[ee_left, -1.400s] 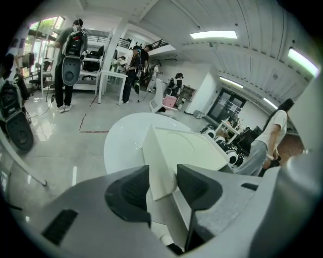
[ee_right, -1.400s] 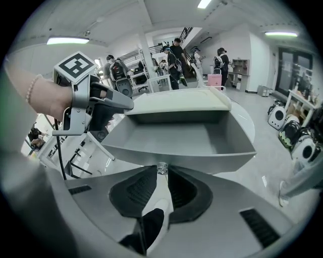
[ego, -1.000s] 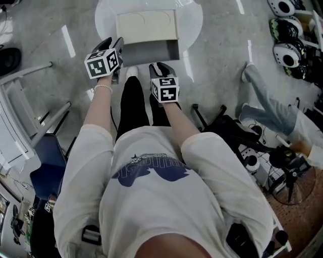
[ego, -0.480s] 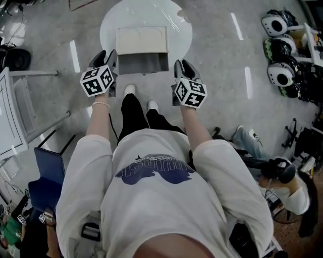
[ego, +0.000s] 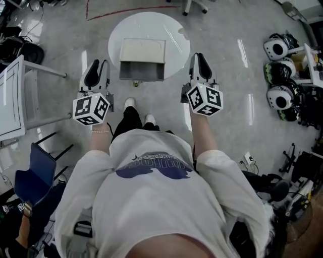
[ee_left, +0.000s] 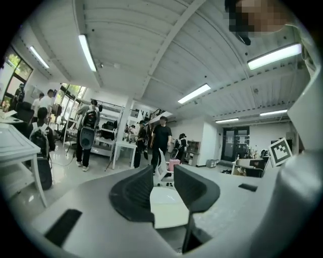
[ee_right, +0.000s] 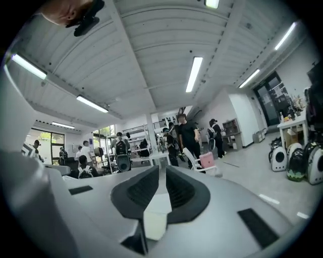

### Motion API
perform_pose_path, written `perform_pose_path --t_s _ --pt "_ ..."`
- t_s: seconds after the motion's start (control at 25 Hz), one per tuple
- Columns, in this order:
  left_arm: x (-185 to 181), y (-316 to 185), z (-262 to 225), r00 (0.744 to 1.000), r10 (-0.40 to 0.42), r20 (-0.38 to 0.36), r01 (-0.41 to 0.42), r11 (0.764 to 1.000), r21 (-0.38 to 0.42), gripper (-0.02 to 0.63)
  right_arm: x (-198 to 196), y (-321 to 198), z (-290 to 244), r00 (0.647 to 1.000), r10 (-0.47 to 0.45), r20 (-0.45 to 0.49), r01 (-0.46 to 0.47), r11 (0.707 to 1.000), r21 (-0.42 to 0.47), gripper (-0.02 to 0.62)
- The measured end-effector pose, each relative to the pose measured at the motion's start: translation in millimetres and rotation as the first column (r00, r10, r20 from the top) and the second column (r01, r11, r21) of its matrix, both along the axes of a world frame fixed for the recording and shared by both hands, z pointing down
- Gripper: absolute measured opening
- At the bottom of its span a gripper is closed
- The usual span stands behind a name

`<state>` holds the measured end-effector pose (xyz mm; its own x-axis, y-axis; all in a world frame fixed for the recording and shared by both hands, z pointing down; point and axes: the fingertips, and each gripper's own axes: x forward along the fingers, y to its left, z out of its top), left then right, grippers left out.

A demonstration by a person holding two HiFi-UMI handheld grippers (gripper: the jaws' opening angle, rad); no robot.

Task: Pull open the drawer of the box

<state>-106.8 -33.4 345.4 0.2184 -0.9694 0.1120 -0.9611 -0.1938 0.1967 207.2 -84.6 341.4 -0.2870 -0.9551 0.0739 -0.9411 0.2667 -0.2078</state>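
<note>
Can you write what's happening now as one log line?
drawer: pulled open | box: on round table | left gripper: empty, jaws apart, just closing | right gripper: empty, slim gap, just closing

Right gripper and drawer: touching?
Apart. Head view shows the right gripper well off to the side of the open drawer, a clear gap between them.

Round white table on a glossy grey floor, one box on top.

The round white table (ego: 174,38) stands on the grey floor (ego: 227,60) and carries a single cream box (ego: 143,50), set near the middle of its top. The box's grey drawer (ego: 142,70) stands pulled out, its front reaching the table's near edge. Beyond the table a red tape line (ego: 126,10) runs across the floor. A pair of white shoes (ego: 129,103) stands on the floor just before the table.
</note>
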Motion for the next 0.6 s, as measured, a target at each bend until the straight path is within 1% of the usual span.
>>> perform_pose_path --t_s 0.08,0.12,0.24,0.32,0.44,0.6 --pt "3 8 -22 0.999 -0.008 0.035 0.006 0.999 0.045 0.127 -3 1 -20 1.000 -0.005 0.009 0.004 0.999 0.049 0.038" --pt "5 10 -31 0.999 -0.007 0.054 0.004 0.998 0.064 0.113 -5 0 -28 1.000 -0.006 0.016 0.005 0.998 0.067 0.037" --pt "14 7 -52 0.995 0.013 0.104 -0.024 0.994 0.110 0.075 -13 -2 -48 0.999 -0.012 0.034 0.009 0.994 0.110 0.037" --pt "20 0 -63 0.993 0.032 0.118 -0.048 0.990 0.136 0.064 -21 -3 -58 0.999 -0.018 0.029 0.014 0.991 0.132 0.037" --pt "25 -14 -77 0.990 0.057 0.132 -0.079 0.983 0.167 0.051 -38 -4 -73 1.000 -0.025 -0.005 0.026 0.985 0.168 0.035" --pt "22 -32 -90 0.986 0.059 0.159 -0.090 0.977 0.196 0.034 -69 -2 -89 0.995 -0.046 -0.093 0.066 0.972 0.225 0.034"
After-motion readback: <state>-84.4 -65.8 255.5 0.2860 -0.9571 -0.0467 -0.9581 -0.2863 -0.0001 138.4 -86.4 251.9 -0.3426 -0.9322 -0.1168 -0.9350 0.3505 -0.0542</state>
